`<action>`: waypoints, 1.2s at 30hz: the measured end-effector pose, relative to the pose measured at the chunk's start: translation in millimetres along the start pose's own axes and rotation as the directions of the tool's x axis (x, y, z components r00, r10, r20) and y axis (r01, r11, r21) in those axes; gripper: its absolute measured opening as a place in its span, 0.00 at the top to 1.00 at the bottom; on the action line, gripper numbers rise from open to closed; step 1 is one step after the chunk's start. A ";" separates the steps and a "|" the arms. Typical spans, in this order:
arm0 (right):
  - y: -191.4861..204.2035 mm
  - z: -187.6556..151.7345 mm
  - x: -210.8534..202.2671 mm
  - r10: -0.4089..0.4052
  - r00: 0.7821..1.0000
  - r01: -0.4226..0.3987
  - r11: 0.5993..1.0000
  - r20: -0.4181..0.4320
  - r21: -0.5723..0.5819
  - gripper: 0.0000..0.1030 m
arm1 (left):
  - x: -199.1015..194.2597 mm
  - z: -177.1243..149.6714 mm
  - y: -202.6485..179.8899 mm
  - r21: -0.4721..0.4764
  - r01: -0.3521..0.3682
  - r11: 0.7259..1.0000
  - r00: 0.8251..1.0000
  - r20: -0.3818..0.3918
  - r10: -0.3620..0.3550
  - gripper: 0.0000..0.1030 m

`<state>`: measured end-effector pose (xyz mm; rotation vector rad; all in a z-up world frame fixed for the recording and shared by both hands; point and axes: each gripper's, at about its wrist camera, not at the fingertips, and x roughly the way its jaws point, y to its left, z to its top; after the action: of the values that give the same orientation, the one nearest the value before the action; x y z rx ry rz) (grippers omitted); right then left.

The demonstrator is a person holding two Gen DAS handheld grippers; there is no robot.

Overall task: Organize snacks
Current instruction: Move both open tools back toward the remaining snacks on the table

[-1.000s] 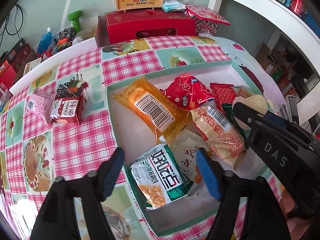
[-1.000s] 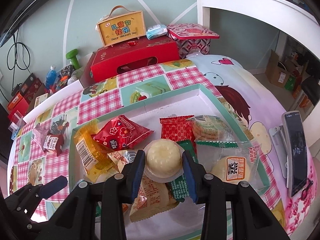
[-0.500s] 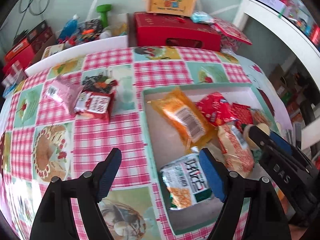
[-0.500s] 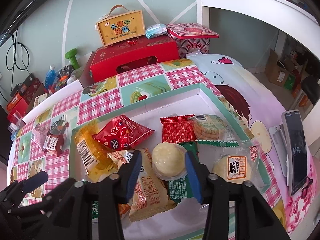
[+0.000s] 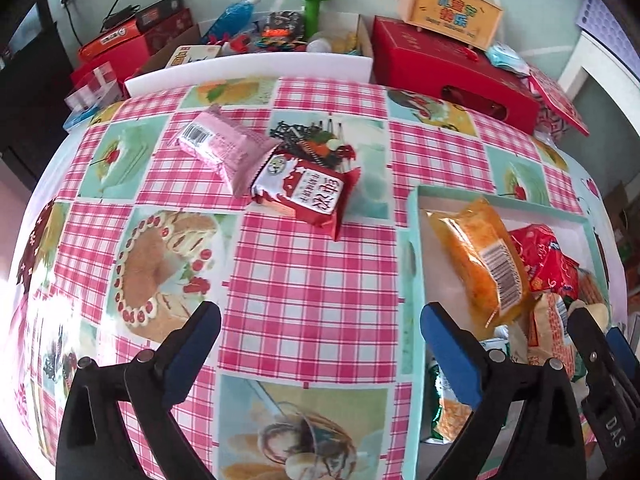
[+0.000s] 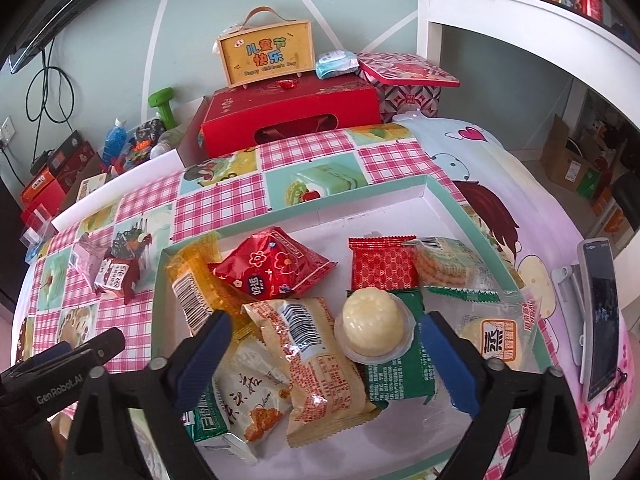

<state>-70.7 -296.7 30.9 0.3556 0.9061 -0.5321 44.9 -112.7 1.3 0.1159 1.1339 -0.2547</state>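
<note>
Checkered tablecloth [image 5: 312, 280]; right gripper [image 6: 324, 344] just released pudding cup [image 6: 374, 330] into tray [image 6: 444, 196]; left gripper [image 5: 320, 336] empty, splayed, swung toward red packet [image 5: 304, 192].

- Bright daylight, colours vivid
- White glare washes out the tablecloth [image 5: 24, 320] at the left edge
- Strong fisheye bending, dark corners
- Soft shadows, mostly sharp focus

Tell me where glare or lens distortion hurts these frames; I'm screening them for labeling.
Left wrist view: glare washes out the tablecloth at lower left, and fisheye bows the table edge. Right wrist view: evenly lit, jelly cup and wrappers sharp; straight lines of the white shelf curve near the rim.
</note>
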 end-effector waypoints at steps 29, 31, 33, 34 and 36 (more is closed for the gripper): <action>97.1 -11.1 -21.8 0.182 0.982 -0.162 0.954 0.056 -0.251 0.00 | -4.0 21.8 108.6 -0.263 -0.154 0.953 0.987 0.014 0.163 0.03; 107.2 -14.7 -21.1 0.201 0.979 -0.181 0.945 0.046 -0.272 0.00 | -6.4 24.3 117.6 -0.272 -0.167 0.948 0.984 0.019 0.178 0.03; 116.0 -17.2 -21.1 0.218 0.975 -0.196 0.936 0.044 -0.292 0.00 | -8.6 25.2 127.6 -0.291 -0.170 0.941 0.983 0.023 0.185 0.03; 119.4 -18.0 -20.7 0.223 0.974 -0.200 0.933 0.044 -0.299 0.00 | -10.1 25.2 132.7 -0.300 -0.170 0.939 0.982 0.024 0.185 0.03; 126.3 -19.1 -19.6 0.234 0.972 -0.211 0.926 0.038 -0.312 0.00 | -11.1 26.5 141.1 -0.311 -0.169 0.935 0.982 0.025 0.186 0.03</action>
<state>-20.3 -178.5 44.7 0.1514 0.8478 -0.1879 100.4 19.2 17.2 -0.0649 1.0886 0.0821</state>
